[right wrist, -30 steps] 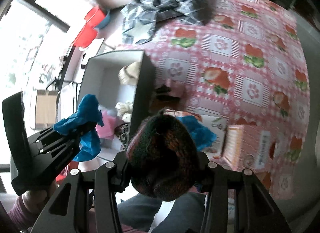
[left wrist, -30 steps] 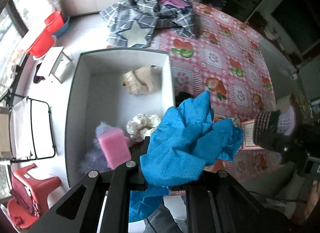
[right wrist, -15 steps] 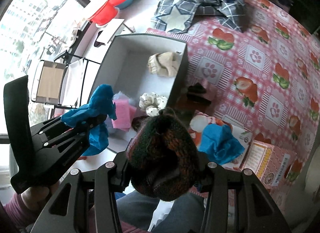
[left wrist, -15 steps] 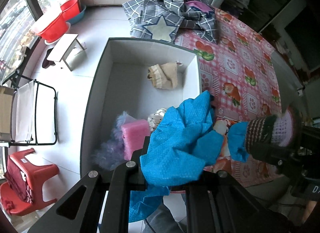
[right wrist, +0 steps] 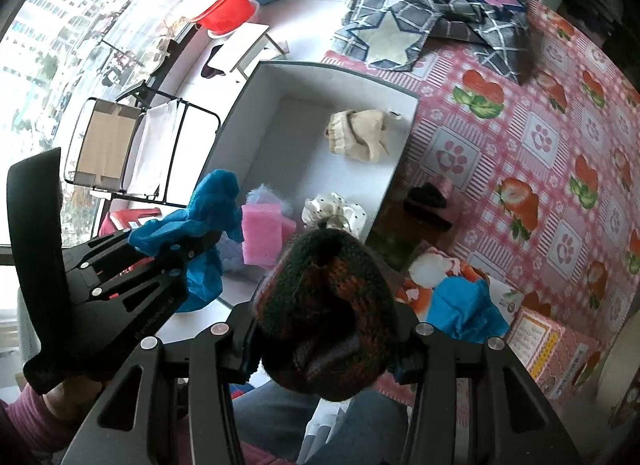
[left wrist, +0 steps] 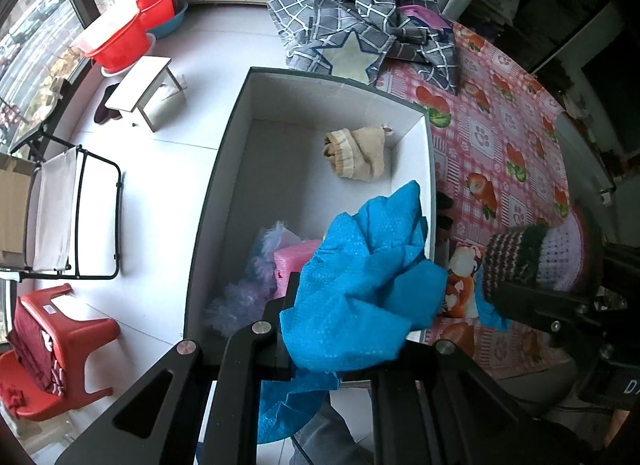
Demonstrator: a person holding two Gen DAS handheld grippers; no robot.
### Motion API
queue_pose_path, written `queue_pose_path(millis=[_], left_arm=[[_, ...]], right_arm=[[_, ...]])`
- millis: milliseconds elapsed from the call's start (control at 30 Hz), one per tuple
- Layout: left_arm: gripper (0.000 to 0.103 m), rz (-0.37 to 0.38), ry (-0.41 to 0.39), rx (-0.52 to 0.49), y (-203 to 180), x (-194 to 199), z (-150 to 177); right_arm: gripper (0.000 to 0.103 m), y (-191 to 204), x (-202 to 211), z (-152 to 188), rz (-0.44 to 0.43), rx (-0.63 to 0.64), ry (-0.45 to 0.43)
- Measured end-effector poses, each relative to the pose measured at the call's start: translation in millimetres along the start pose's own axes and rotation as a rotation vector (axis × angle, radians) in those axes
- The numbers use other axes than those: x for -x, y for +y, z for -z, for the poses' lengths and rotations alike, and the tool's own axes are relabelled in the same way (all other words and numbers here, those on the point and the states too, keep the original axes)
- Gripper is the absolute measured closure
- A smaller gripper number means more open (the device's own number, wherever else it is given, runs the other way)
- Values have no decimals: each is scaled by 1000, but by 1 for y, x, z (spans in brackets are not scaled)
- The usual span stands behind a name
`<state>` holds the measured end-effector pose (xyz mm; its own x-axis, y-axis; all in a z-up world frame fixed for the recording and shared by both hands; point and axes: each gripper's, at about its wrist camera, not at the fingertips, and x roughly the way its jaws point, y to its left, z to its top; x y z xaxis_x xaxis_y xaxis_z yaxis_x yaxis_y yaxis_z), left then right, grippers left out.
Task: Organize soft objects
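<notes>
While the left gripper (left wrist: 344, 329) pinches a crumpled blue cloth (left wrist: 368, 289) between its 2 fingers above the white box (left wrist: 224, 169), a beige sock (left wrist: 356, 153) lies inside. From the right wrist, the right gripper (right wrist: 324, 329) clamps a dark knitted hat (right wrist: 324, 313) over the box's near corner, by the bench (right wrist: 540, 137).

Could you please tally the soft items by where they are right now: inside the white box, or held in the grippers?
In the white box: 4 (beige sock, dotted scrunchie, pink sponge, lilac fluff)
Held: 2 (blue cloth, knit hat)
Total: 6
</notes>
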<state>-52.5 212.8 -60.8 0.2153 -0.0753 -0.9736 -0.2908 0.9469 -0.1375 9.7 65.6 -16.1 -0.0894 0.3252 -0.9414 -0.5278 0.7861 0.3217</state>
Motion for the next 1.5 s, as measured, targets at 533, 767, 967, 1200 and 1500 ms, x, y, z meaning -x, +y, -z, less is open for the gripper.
queue_pose_path(millis=[533, 767, 967, 1200, 1500], left_arm=[[89, -29, 9, 21, 13, -8, -6], [89, -46, 28, 29, 18, -17, -7], [89, -49, 38, 29, 17, -21, -6], [89, -50, 45, 25, 16, -23, -4], [89, -49, 50, 26, 16, -25, -2]], right_arm=[[54, 16, -12, -21, -8, 30, 6], [54, 19, -16, -28, -10, 30, -8], [54, 17, -17, -31, -11, 25, -6], [54, 17, -23, -30, -14, 25, 7], [54, 18, -26, -31, -22, 23, 9]])
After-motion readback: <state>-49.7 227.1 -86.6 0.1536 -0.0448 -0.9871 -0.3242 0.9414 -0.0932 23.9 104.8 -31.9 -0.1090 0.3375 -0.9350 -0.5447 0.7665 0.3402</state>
